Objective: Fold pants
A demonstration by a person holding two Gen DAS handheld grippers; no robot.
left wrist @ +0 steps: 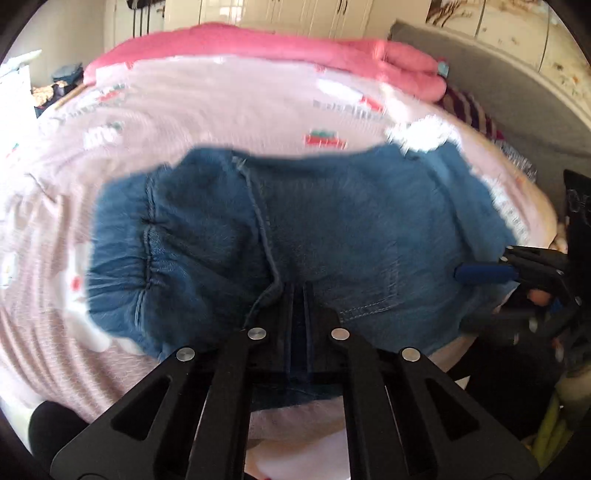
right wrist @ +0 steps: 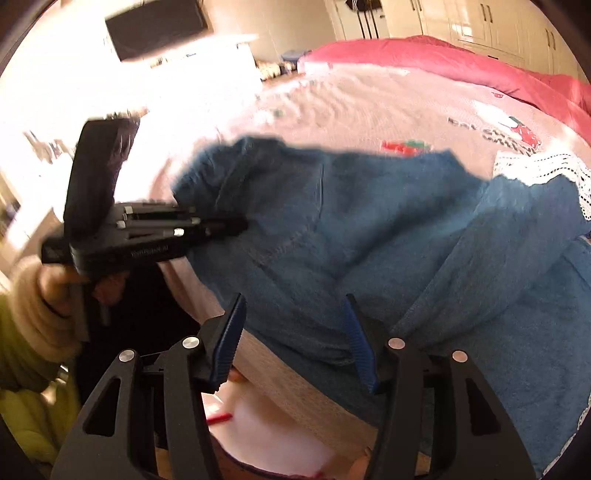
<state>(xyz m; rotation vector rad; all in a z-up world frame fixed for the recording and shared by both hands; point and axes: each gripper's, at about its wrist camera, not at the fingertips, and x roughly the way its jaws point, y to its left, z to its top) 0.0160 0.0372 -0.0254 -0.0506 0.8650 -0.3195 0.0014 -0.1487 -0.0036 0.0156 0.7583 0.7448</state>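
Observation:
Blue denim pants [left wrist: 295, 236] with white lace trim [right wrist: 546, 166] lie bunched on a pink printed bedsheet [left wrist: 221, 110]. My left gripper [left wrist: 298, 291] is shut on the near edge of the pants, with denim pinched between its jaws. It also shows from the side in the right wrist view [right wrist: 236, 225], shut on the left edge of the pants [right wrist: 369, 240]. My right gripper [right wrist: 295, 339] is open, its blue pads [right wrist: 229, 339] spread over the near edge of the pants. It shows at the right of the left wrist view [left wrist: 469, 275].
A pink quilt [left wrist: 295, 48] lies piled at the far side of the bed. A grey headboard [left wrist: 498, 81] stands at the right. White wardrobes [right wrist: 480, 22] line the back wall. A dark striped cloth [left wrist: 469, 110] lies by the headboard.

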